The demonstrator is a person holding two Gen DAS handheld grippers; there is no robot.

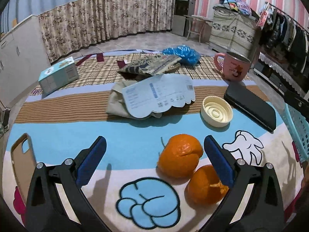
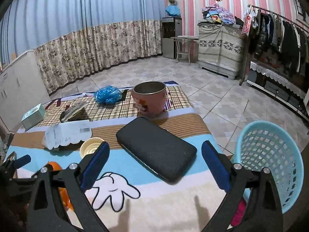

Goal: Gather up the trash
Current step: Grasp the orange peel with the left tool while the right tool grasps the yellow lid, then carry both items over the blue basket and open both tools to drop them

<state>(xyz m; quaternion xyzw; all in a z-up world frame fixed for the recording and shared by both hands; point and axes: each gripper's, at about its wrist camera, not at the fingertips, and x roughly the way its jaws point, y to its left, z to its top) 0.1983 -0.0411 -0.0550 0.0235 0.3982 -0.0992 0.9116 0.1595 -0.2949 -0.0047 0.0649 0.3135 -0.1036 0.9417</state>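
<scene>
Starting at the left of the mat point(image 1: 135, 145), we are leaving the phone case point(image 1: 23, 160) and the small box point(image 1: 58, 75) where they lie, since neither looks like rubbish. Our left gripper point(image 1: 154, 158) is hanging over the mat with its jaws spread and nothing pinched; the nearer orange piece point(image 1: 179, 154) is sitting between the fingers, untouched, so we judge this peel to be our next pick. A second orange piece point(image 1: 204, 185) is touching it, partly behind the right finger. Further back the printed card point(image 1: 158, 94) is lying on crumpled wrapping, with the cream lid point(image 1: 216, 112) just beside it. Our right gripper point(image 2: 155, 164) is also spread and empty, pointing over the black case point(image 2: 156, 148). At the far right the blue basket point(image 2: 270, 154) is standing off the mat's edge, close by, to receive the rubbish.
</scene>
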